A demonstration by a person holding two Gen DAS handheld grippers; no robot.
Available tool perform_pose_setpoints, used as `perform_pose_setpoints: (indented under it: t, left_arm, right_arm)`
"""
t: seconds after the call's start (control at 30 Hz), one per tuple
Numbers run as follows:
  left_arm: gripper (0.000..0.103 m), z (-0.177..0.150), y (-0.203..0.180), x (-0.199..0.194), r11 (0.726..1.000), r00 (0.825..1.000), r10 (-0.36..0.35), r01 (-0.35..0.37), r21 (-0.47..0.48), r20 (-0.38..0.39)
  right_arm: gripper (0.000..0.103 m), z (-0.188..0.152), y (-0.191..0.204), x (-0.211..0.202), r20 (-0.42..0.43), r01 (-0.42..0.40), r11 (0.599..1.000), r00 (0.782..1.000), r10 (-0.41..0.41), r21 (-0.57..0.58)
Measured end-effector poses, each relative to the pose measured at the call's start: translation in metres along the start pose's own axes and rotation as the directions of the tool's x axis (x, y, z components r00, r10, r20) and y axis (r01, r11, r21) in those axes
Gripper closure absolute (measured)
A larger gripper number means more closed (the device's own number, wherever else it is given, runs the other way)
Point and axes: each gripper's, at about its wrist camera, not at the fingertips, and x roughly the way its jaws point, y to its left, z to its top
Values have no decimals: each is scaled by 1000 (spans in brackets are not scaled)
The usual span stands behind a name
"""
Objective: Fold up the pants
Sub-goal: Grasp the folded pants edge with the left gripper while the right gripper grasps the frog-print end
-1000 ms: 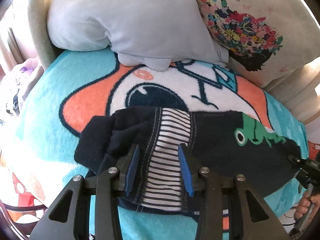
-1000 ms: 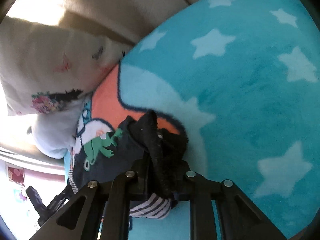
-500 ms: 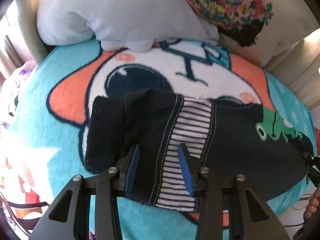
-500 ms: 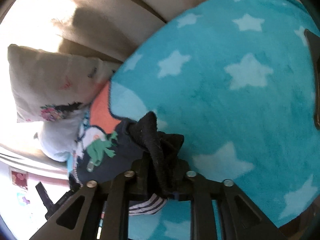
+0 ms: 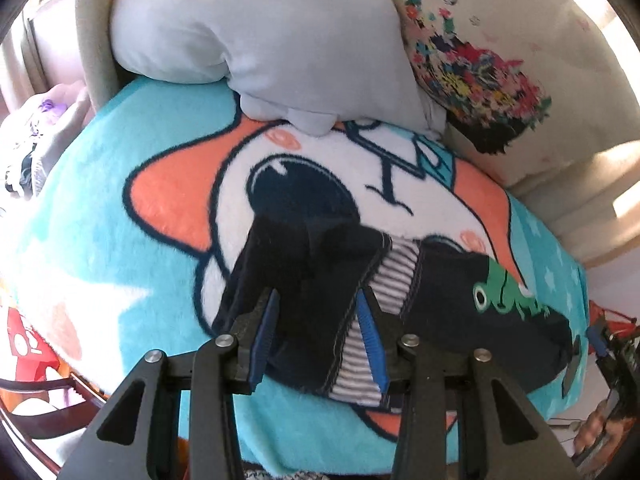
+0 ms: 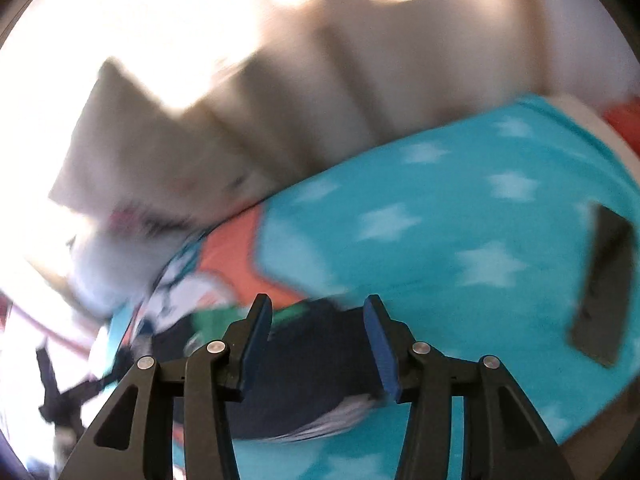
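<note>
Dark navy pants (image 5: 460, 320) with a striped lining and a green frog print lie on the teal cartoon blanket (image 5: 120, 240). My left gripper (image 5: 318, 300) hovers over their left, folded end, blue pads apart with dark cloth below the gap, not pinched. My right gripper (image 6: 317, 304) is above the other end of the pants (image 6: 320, 368); its jaws are opening and nothing is pressed between the pads. This view is blurred. In the left wrist view the right gripper (image 5: 600, 344) shows at the right edge of the pants, with a hand (image 5: 592, 432) below it.
A grey pillow (image 5: 260, 32) and a floral cushion (image 5: 500, 60) lean at the back of the blanket against a beige sofa back (image 6: 360, 60). A dark flat slab (image 6: 604, 284) lies on the blanket to the right. Clutter sits off the left edge (image 5: 32, 140).
The right gripper was shut on a bunched end of the pants; now its jaws have spread, the cloth has dropped flat, and it has risen. The left gripper's gap is unchanged.
</note>
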Motion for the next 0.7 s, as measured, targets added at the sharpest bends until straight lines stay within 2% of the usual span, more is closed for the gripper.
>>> perform_pose_setpoints:
  t: [0.1,0.23,0.33,0.47,0.6,0.7]
  left_arm:
    - [64,2,4,22,999,999,36,-35,19,-31]
    - [61,0,8,36,997,998,50,-48,66,-35]
    - [57,-1,10,30,995,999,-12,17,103,-46]
    - [57,-8,30,6,987,989,-131,137,82,-72]
    - [57,-10,54,-12,985,986,-151,156,75,-67]
    - [56,-5,74,-18,988,988,-143,146,58,-60]
  right_arm:
    - [58,-12,53,27,-94,-86,990,993,76,-111]
    - [58,-27,124,64,-227,-188,956,964,137,-224]
    - [58,-33,172,91,-290,-216,932,948,130,-291]
    - [58,-38,225,127,-361,-258,914,923,137,-313]
    - [58,-48,271,174,-435,-278,914,891,129,-297]
    - [58,-64,291,213,-488,-247,925,869,81,-287]
